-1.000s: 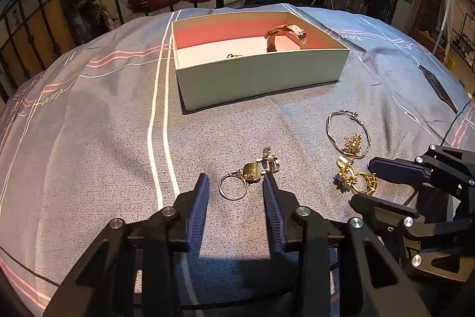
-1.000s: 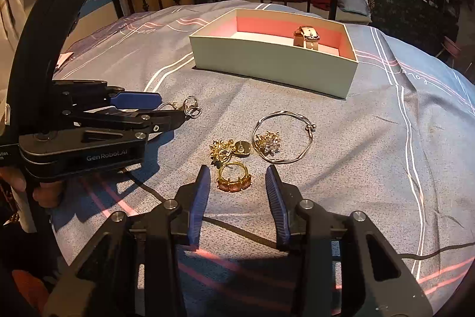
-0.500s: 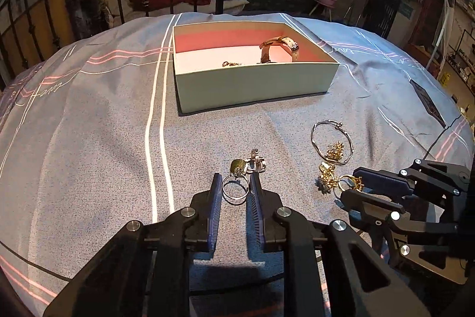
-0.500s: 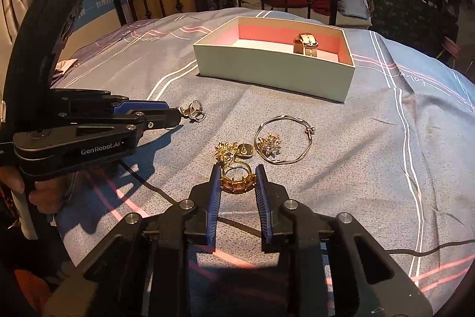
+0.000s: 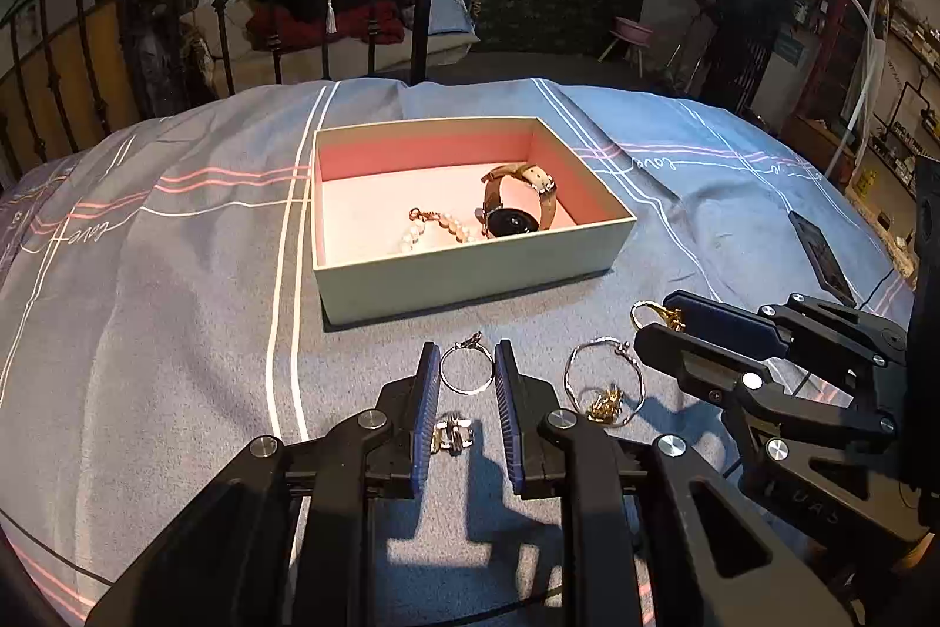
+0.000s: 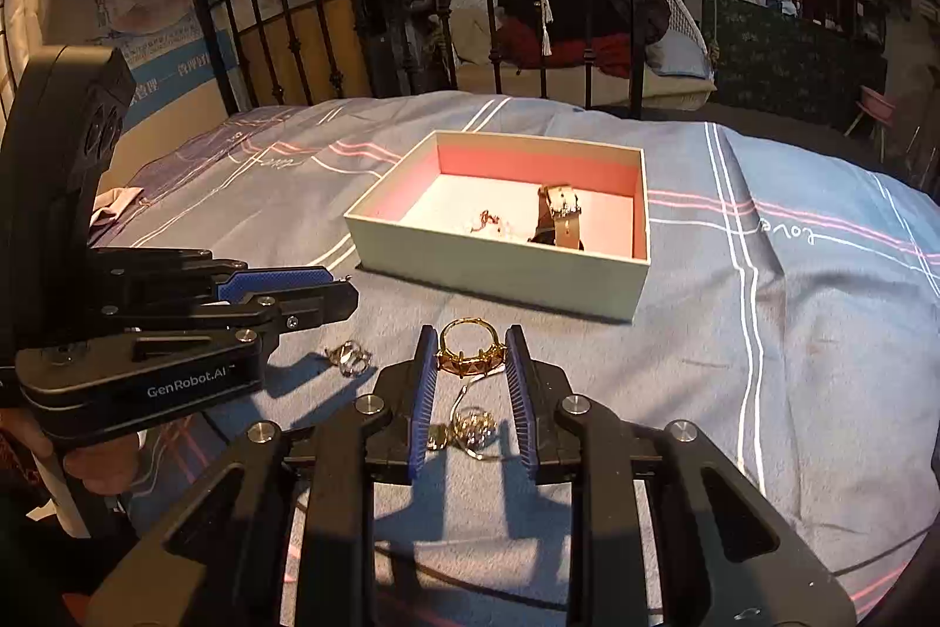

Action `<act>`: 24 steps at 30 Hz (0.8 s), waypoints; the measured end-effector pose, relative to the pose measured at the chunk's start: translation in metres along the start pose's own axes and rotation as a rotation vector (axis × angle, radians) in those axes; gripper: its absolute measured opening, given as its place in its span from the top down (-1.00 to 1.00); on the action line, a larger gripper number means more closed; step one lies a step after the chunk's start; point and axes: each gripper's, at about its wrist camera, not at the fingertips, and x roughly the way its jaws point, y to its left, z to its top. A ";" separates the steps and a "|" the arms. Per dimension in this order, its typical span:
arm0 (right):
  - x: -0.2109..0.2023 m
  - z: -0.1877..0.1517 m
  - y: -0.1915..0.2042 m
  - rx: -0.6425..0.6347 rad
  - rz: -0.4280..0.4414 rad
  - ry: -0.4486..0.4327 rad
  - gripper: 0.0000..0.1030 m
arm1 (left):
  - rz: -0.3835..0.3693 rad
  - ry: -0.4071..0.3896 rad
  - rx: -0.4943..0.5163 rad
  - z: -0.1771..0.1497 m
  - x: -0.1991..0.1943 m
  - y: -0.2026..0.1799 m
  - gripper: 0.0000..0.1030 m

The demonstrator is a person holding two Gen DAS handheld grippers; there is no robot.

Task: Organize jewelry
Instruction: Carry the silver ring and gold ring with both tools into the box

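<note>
In the left wrist view my left gripper [image 5: 468,364] is shut on a thin silver hoop [image 5: 467,391], held clear above the bed. My right gripper [image 6: 471,359] is shut on a gold ring with amber stones [image 6: 470,354], also lifted; that gripper [image 5: 653,328] and gold ring [image 5: 649,311] show at the right. The open box [image 5: 470,271] with pink inner walls lies ahead, holding a brown-strap watch [image 5: 517,213] and a pearl bracelet [image 5: 432,227]. The left gripper [image 6: 349,297] reaches in from the left.
On the grey-blue striped bedspread lie a silver bangle with a gold charm [image 5: 605,389] and a small silver-gold piece [image 5: 452,436]. A dark phone [image 5: 819,254] lies far right. A black iron bedstead [image 6: 529,10] stands behind the bed. A hand [image 6: 94,462] holds the left tool.
Both grippers shut on their pieces, the left on the hoop and the right on the gold ring, then rose off the bedspread. The box's inside now shows more.
</note>
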 end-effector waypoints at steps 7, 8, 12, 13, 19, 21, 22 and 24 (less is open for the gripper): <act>0.009 0.037 -0.012 -0.004 -0.016 -0.054 0.53 | 0.015 -0.066 -0.023 0.040 -0.002 0.004 0.64; 0.012 0.043 -0.015 -0.003 -0.016 -0.056 0.53 | 0.018 -0.071 -0.024 0.045 -0.002 0.004 0.64; 0.022 0.062 -0.026 0.001 -0.033 -0.069 0.53 | 0.019 -0.089 -0.040 0.070 0.001 0.010 0.64; 0.025 0.067 -0.028 -0.002 -0.036 -0.073 0.53 | 0.020 -0.088 -0.044 0.076 0.003 0.012 0.64; 0.044 0.090 -0.040 -0.004 -0.054 -0.068 0.53 | 0.038 -0.085 -0.073 0.108 0.017 0.020 0.64; 0.052 0.094 -0.041 -0.007 -0.057 -0.058 0.53 | 0.035 -0.072 -0.084 0.114 0.024 0.025 0.64; 0.056 0.095 -0.041 -0.006 -0.058 -0.052 0.53 | 0.037 -0.061 -0.089 0.116 0.029 0.026 0.64; 0.065 0.097 -0.043 -0.003 -0.058 -0.033 0.53 | 0.044 -0.041 -0.095 0.117 0.039 0.027 0.64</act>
